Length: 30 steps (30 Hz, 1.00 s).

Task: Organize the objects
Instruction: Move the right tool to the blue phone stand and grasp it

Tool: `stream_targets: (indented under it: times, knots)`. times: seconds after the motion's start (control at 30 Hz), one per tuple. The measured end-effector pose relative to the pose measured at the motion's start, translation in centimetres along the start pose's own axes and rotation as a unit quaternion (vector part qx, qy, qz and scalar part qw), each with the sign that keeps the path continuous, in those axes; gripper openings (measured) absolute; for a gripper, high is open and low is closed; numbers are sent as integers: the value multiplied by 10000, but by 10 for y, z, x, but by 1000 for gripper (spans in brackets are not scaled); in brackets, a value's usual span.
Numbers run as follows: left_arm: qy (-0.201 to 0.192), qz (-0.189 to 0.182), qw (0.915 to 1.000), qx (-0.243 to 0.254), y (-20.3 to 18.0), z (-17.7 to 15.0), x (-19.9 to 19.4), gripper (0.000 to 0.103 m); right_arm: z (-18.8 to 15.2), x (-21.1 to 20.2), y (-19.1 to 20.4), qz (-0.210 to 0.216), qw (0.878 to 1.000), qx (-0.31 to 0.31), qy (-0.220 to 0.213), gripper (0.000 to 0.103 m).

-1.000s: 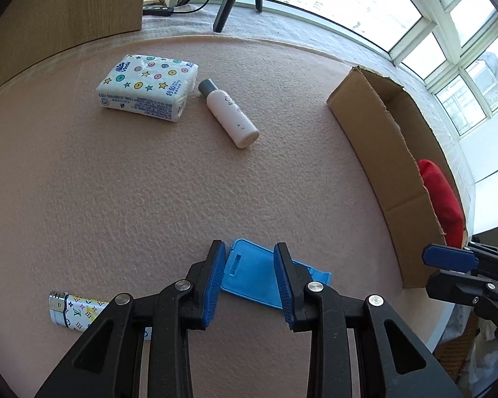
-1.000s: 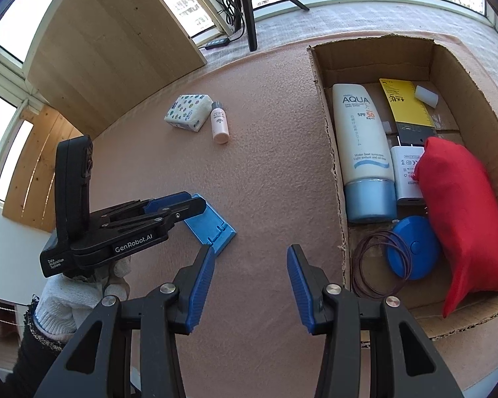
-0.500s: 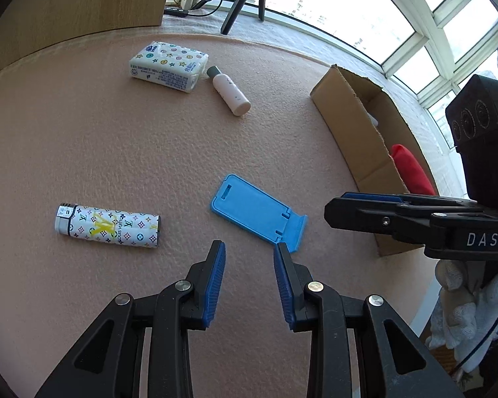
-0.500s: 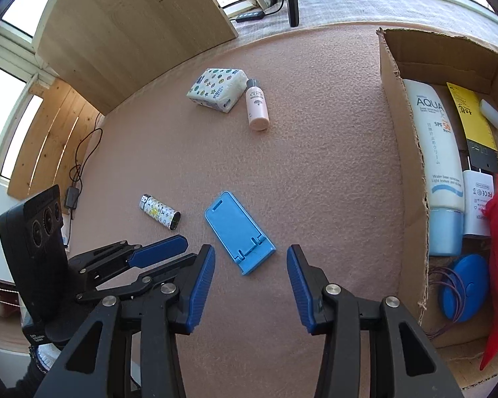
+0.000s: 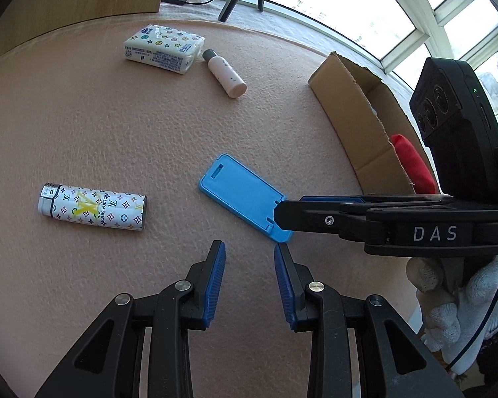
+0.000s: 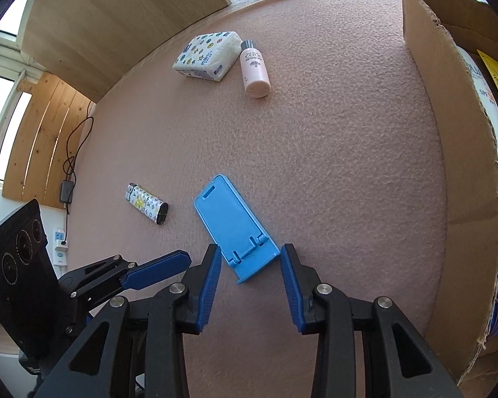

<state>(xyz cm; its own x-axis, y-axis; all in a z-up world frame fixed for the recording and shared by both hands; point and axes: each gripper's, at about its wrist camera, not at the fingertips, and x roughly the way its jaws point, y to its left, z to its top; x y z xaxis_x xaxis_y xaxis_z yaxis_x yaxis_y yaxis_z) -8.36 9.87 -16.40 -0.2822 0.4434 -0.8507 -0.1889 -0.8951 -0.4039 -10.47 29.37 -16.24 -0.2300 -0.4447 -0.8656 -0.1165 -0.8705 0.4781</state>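
Blue plastic phone stand point(image 6: 234, 229) lies flat on the pinkish felt-covered desk point(image 6: 332, 132), its near end between the spread fingers of the right tool point(image 6: 250, 278), untouched. The left tool point(image 5: 249, 277) hovers just beside it, also released and empty. A patterned lighter point(image 5: 93, 206) lies to its left, the brown cardboard box point(image 6: 455, 152) to its right.

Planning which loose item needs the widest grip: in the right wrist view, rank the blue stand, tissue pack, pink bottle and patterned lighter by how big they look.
1. blue stand, though it is nearest the camera
2. tissue pack
3. pink bottle and patterned lighter: too alike to rank
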Motion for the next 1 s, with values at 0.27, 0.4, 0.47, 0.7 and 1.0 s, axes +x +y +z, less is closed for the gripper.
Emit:
stream_targets:
  times: [0.27, 0.4, 0.47, 0.7, 1.0]
  knots:
    - [11, -3, 10000, -19, 1, 0, 0, 33, -2, -8, 5, 152, 9998, -145, 50, 34]
    - [42, 3, 10000, -10, 0, 1, 3, 33, 7, -12, 6, -126, 9994, -247, -206, 35]
    - [39, -1, 10000, -35, 0, 0, 3, 33, 10, -9, 11, -226, 9988, -400, -193, 39]
    - [-21, -5, 9999, -112, 3, 2, 5, 33, 16, 6, 23, -327, 9970, -705, 25, 42]
    - [-125, -209, 9994, -248, 6, 11, 11, 36, 16, 19, 42, -519, 9939, -960, 147, 42]
